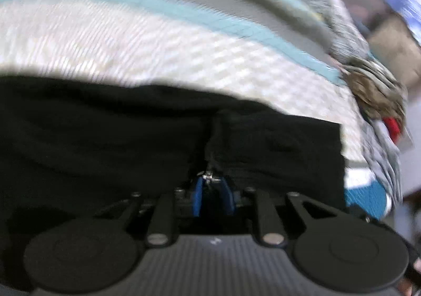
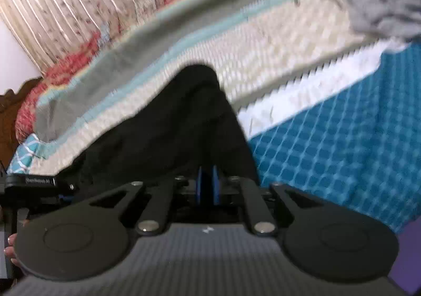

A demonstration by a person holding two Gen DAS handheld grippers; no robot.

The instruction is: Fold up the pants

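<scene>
Left hand-held gripper (image 1: pixel 213 190): clamped on black pants (image 1: pixel 131 138), lower centre.
Right hand-held gripper (image 2: pixel 208 185): pinching the pants (image 2: pixel 171 125).
Pants: on bed (image 2: pixel 342 138).
Writing: blurred, unreadable.

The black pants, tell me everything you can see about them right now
The black pants look like soft, matte fabric, lying rumpled across a striped bedspread of cream, light blue and grey. A seam or fly with a small metal zipper pull runs toward the left gripper, which pinches the cloth there. The right gripper is shut on another bunched part. Motion blur hides finer detail.
</scene>
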